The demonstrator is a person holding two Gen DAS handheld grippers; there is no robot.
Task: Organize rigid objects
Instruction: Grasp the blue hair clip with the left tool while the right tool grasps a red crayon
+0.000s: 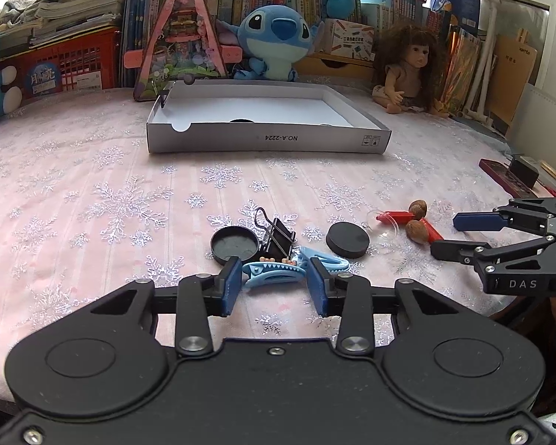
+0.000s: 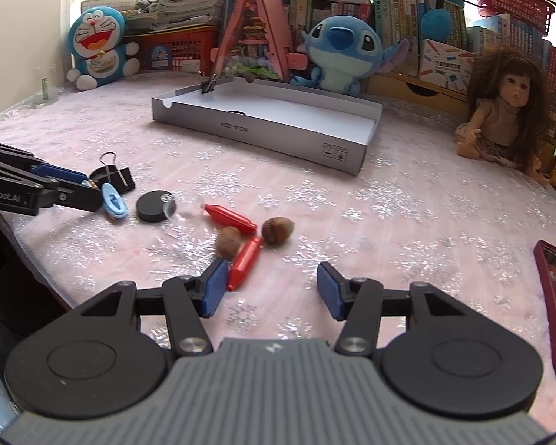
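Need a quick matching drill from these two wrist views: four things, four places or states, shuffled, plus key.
Things:
1. blue hair clip
2. binder clip
3. nuts
4. grey box

Places or states:
A. beside the red pieces
B. open, far side of the table
C. between the left gripper fingers
D. next to the round black lid

Pairs: 1-C, 2-D, 3-A, 4-B

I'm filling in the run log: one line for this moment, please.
left claw: shut on blue hair clip | right claw: open, empty, beside red peg | tray: far side
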